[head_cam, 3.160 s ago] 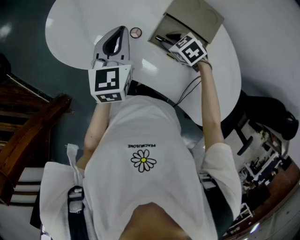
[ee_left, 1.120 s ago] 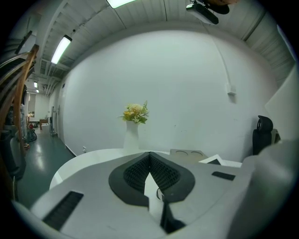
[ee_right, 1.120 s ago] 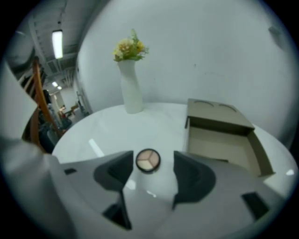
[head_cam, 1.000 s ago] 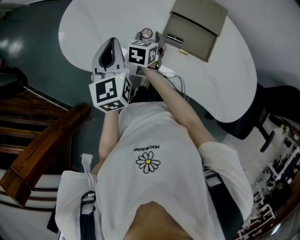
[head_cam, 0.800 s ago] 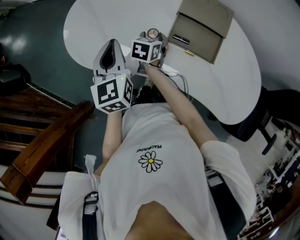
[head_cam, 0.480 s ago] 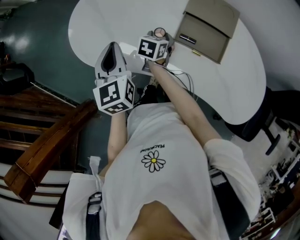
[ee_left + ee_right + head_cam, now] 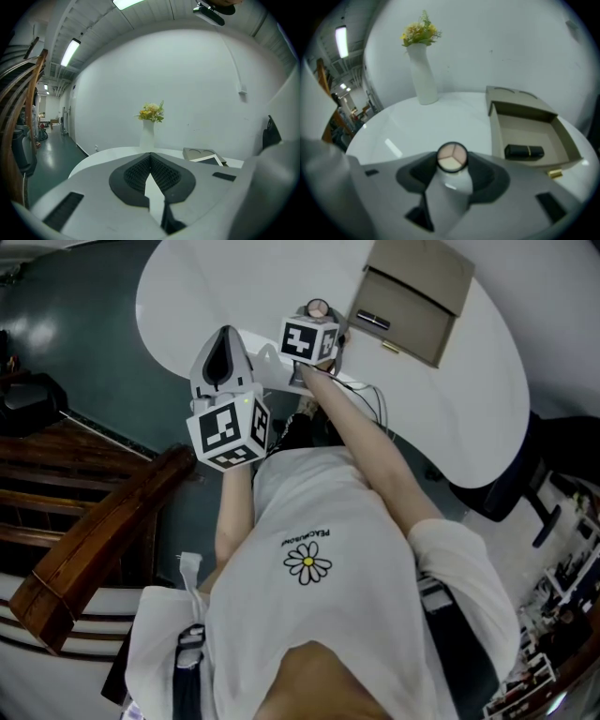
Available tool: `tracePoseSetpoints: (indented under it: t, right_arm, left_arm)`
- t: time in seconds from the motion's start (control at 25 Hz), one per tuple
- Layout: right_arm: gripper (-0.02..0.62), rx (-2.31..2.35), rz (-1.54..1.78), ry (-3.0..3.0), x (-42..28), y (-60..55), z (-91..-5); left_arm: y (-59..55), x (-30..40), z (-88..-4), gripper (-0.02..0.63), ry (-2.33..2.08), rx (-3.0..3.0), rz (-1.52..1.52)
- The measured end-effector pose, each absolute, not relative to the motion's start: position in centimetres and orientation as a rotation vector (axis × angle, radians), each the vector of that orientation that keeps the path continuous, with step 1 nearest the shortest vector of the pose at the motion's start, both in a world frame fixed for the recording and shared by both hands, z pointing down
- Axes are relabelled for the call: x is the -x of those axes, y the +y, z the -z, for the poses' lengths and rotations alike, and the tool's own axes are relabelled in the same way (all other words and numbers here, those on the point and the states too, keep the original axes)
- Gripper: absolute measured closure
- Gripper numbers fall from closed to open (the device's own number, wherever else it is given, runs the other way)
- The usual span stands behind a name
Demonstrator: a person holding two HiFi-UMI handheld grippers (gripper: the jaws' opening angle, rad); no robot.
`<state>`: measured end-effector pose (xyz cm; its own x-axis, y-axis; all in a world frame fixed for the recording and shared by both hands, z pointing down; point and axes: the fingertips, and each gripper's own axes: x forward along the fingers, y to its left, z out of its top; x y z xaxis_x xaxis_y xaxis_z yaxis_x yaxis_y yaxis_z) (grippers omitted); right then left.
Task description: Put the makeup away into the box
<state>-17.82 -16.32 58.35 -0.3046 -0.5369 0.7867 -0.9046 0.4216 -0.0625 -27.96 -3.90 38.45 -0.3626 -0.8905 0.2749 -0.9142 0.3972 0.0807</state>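
White tabletop [image 7: 216, 277], head view: a round compact [image 7: 318, 307] lies close beside the open cardboard box [image 7: 412, 296], which already holds a black lipstick [image 7: 373, 320]. The right hand-held gripper [image 7: 321, 322] reaches down to the compact. The left hand-held gripper [image 7: 228, 334] hangs apart from both, nearer the person. The shirt print above a daisy appears to read "PEACMUSONE".

Left gripper view: the jaws meet at their tips with nothing between them. No writing is legible.

Right gripper view: the jaws stand wide and have just been closing, with the compact [image 7: 452, 157] between their tips. Whether the pads already press on it cannot be told. For a sound grasp, the disc should probably sit centred between the pads and be gripped on opposite points of its rim. It should be kept level, since a thin round case may well slip on the glossy surface. It can then be lifted over the box wall [image 7: 525, 115] and set beside the lipstick. Neither the compact, the lipstick nor the box shows a readable label.
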Motion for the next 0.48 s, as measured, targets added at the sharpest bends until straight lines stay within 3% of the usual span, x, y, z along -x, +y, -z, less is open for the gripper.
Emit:
tracePoseSetpoints:
  t: [0.24,0.48]
  right_arm:
    - [0.364,-0.869,-0.49,-2.281,20.4,-13.8,-53.5]
    - [0.364,-0.371,-0.521,-2.603,20.4,-9.0,-46.1]
  left_arm:
    - [-4.7,27.6,-37.7,0.586,-2.385,-1.619,-0.113]
    - [-5.9,26.9,-37.7,0.586,-2.363,-1.669,-0.112]
